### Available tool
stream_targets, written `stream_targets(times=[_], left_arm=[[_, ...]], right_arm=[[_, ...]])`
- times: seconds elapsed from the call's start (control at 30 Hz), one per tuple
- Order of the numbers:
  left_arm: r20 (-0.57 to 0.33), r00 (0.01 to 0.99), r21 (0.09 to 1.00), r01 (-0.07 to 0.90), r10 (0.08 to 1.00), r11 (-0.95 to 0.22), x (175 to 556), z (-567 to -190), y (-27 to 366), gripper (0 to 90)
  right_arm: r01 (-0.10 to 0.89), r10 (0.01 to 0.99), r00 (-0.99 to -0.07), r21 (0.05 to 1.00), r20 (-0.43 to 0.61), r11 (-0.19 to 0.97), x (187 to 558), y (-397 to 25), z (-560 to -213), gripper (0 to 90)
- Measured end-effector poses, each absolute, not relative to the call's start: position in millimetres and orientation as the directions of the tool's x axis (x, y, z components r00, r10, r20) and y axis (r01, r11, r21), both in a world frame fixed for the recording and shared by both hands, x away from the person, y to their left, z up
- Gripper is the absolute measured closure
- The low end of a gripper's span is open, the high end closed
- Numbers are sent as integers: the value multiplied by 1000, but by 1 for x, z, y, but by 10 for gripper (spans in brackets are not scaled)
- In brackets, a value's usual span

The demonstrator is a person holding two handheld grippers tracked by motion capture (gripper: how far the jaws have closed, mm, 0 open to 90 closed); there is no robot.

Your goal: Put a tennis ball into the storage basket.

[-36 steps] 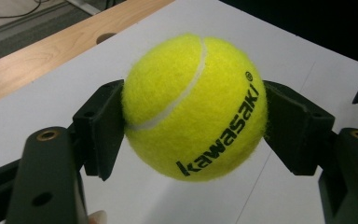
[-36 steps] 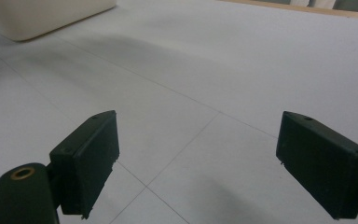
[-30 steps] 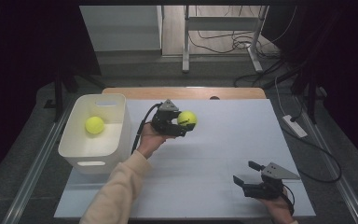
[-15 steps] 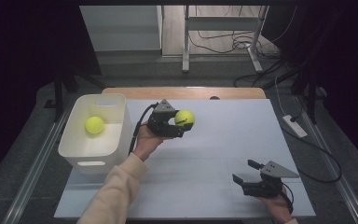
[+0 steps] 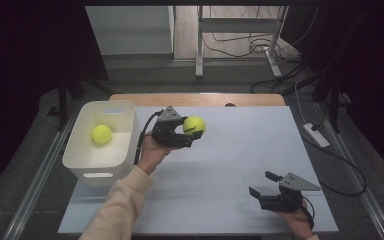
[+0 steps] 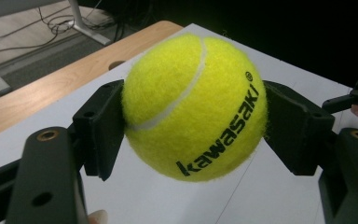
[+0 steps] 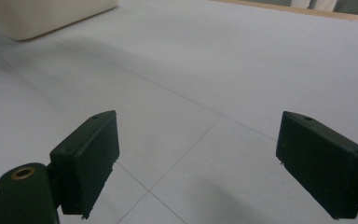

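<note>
Ball is clamped between the jaws of the left gripper, held just right of the bin, its "kawasaki" lettering running diagonally. A second ball is seen inside the bin. Well apart, the right gripper is held wide open, empty.

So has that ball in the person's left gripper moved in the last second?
Yes, slightly. The held tennis ball has drifted left, toward the white bin, carried by the left gripper.
</note>
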State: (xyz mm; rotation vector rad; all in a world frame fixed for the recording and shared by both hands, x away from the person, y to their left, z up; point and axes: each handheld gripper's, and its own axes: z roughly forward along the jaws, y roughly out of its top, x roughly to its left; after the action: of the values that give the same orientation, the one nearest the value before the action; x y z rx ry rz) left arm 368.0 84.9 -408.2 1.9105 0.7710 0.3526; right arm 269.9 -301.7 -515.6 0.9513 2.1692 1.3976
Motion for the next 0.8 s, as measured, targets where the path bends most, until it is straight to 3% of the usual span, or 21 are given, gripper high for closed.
stream_targets(times=[0.8], left_arm=[[-73, 748, 923, 301, 660, -239, 354, -384, 103, 274]], right_arm=[[334, 718, -695, 901, 36, 277, 270, -300, -516, 130]])
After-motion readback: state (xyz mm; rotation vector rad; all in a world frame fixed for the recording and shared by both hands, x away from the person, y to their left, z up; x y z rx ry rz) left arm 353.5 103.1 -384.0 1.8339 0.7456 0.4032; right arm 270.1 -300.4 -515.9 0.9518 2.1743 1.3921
